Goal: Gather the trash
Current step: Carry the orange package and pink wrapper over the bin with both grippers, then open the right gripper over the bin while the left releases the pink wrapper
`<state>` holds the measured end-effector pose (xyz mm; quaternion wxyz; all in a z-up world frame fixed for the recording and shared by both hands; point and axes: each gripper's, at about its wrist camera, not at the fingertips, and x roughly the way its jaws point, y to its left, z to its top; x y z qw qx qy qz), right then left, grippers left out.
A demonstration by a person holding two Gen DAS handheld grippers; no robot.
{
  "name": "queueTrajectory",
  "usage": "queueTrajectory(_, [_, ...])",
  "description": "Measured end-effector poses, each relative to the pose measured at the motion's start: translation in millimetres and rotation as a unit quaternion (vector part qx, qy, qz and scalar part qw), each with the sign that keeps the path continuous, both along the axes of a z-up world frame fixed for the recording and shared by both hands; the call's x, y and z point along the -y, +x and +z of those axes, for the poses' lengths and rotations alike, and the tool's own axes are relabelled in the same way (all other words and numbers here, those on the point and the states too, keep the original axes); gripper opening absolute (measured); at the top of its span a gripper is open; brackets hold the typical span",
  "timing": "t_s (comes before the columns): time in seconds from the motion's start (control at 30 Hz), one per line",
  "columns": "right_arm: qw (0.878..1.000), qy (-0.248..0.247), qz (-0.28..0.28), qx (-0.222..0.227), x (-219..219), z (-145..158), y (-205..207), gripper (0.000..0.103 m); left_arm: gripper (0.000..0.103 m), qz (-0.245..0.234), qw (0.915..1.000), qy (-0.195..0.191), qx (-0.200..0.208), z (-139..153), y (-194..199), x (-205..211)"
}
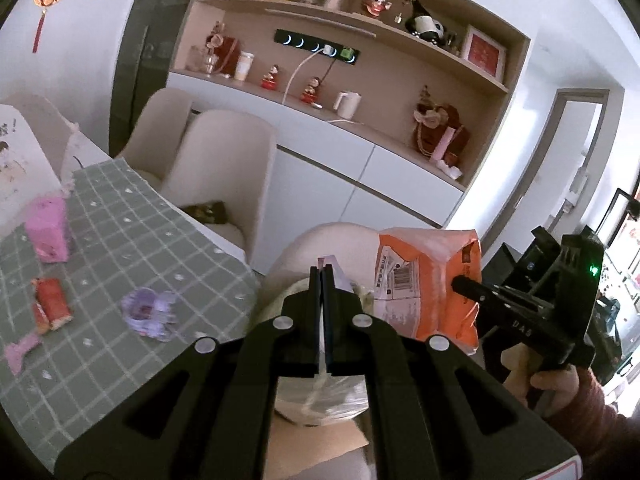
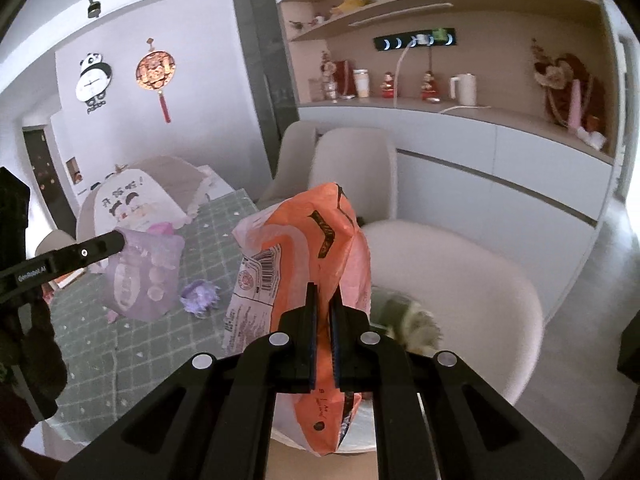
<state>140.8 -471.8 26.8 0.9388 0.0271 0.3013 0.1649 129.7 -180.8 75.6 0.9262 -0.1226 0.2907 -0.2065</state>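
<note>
The right gripper [image 2: 323, 304] is clenched on an orange bag [image 2: 316, 248], which stands up between its fingers; the left gripper [image 1: 322, 280] pinches the top edge of a pale purple wrapper [image 2: 140, 276], held to the left of that bag. Beyond and left of both, a crumpled purple scrap [image 1: 148, 312] and a red packet [image 1: 52, 300] lie on the checked tablecloth [image 1: 120, 232], with a white chair [image 2: 460, 272] to the right

Open checked tabletop [image 1: 132, 240] near left; blocked far left by pink box [image 1: 47, 234], right by chair [image 2: 460, 272].
</note>
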Motion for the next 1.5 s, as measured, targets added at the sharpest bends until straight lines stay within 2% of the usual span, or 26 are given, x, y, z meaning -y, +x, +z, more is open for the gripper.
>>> queueTrajectory(0.13, [1.000,-0.002,-0.019,0.003,30.0,-4.8,0.9,0.008,0.001,-0.010,0.9998,-0.009,-0.011,-10.4,8.4,22.5])
queueTrajectory(0.37, [0.998,-0.019,-0.055,0.008,77.9,-7.8,11.9,0.008,0.001,-0.018,0.9982,-0.014,-0.056,-41.8,52.6,67.4])
queueTrajectory(0.57, [0.997,0.009,-0.082,-0.009,104.9,-21.1,21.9,0.008,0.002,-0.032,0.9962,-0.004,-0.081,-81.7,89.8,103.2])
queueTrajectory(0.6, [0.997,0.011,-0.081,-0.013,105.2,-23.2,24.1,0.008,0.003,-0.029,0.9953,0.000,-0.092,-90.8,94.9,107.6])
queueTrajectory(0.63, [0.997,0.010,-0.078,-0.017,104.1,-26.1,28.2,0.008,0.008,-0.027,0.9940,-0.005,-0.106,-100.0,99.7,108.6])
queueTrajectory(0.67, [0.997,0.009,-0.077,-0.019,102.4,-27.9,31.2,0.008,0.013,-0.028,0.9917,-0.021,-0.124,-110.9,104.6,106.4])
queueTrajectory(0.7, [0.997,0.009,-0.074,-0.022,100.1,-30.0,35.4,0.008,0.023,-0.030,0.9899,-0.030,-0.135,-119.2,107.6,104.6])
queueTrajectory(0.73, [0.997,0.010,-0.072,-0.026,97.9,-31.6,39.1,0.008,0.027,-0.030,0.9892,-0.032,-0.140,-124.0,109.2,102.7])
queueTrajectory(0.83, [0.998,0.012,-0.056,-0.039,84.5,-41.0,52.9,0.008,0.027,-0.009,0.9874,-0.030,-0.155,-135.7,109.8,91.1])
queueTrajectory(0.93, [0.998,0.013,-0.035,-0.056,68.2,-54.8,72.5,0.008,0.030,0.015,0.9852,-0.046,-0.164,-135.6,99.8,69.8])
queueTrajectory(1.07, [0.994,0.031,-0.018,-0.101,41.6,-89.4,104.8,0.008,0.033,0.042,0.9871,-0.020,-0.153,-127.3,75.8,45.8])
queueTrajectory(1.17, [0.989,0.022,-0.006,-0.147,16.6,-125.1,125.3,0.008,0.034,0.058,0.9855,-0.012,-0.159,-127.2,59.1,27.9])
queueTrajectory(1.3, [0.982,-0.006,0.011,-0.186,-9.8,-159.3,131.6,0.008,0.035,0.084,0.9808,-0.018,-0.175,-137.3,37.0,3.7])
queueTrajectory(1.4, [0.980,-0.027,0.010,-0.195,-15.6,-171.2,130.6,0.008,0.035,0.099,0.9758,-0.026,-0.193,-148.0,23.9,-9.0])
queueTrajectory(1.5, [0.979,-0.019,0.005,-0.203,-10.3,-173.8,129.9,0.008,0.035,0.110,0.9731,-0.025,-0.201,-154.1,12.4,-19.3])
